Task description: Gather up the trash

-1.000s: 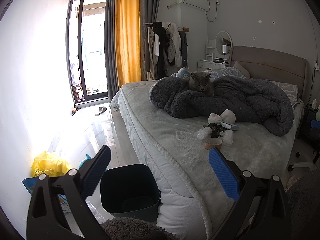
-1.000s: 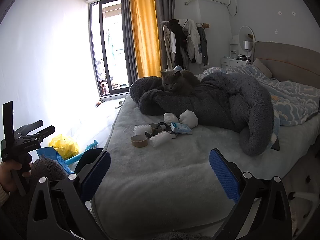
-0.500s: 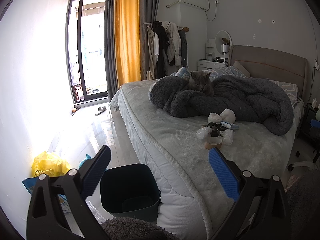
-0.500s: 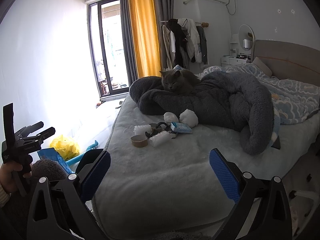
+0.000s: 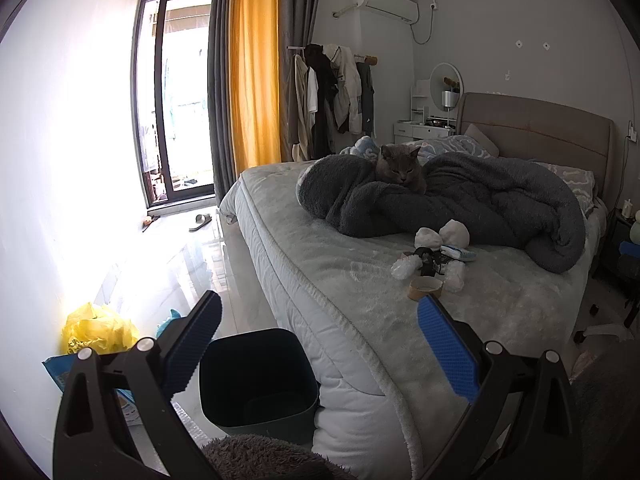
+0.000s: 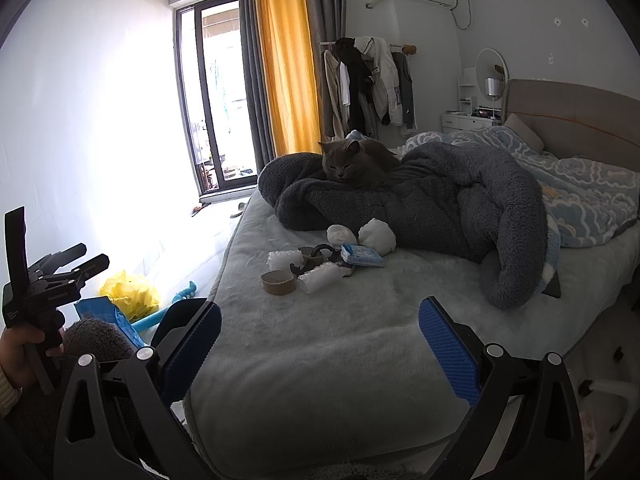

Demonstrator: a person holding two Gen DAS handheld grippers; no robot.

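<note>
A heap of trash [image 6: 326,258] lies mid-bed: a brown tape roll [image 6: 279,282], crumpled white tissue balls [image 6: 377,236], clear plastic wraps [image 6: 320,277], a blue tissue pack [image 6: 362,255] and dark scraps. The left wrist view shows the same heap [image 5: 434,258] farther off. A dark green bin [image 5: 258,378] stands on the floor by the bed corner, seemingly empty. My left gripper [image 5: 318,344] is open above the bin and bed edge, holding nothing. My right gripper [image 6: 320,346] is open over the near bedding, well short of the heap. The left gripper [image 6: 86,266] also shows at the right view's left edge, in a hand.
A grey cat [image 6: 354,162] rests on a dark fleece blanket [image 6: 440,208] behind the trash. A yellow bag [image 5: 96,330] and blue packaging [image 6: 104,314] lie on the floor by the white wall. A coat rack [image 5: 332,92], dresser and headboard [image 5: 536,128] stand beyond.
</note>
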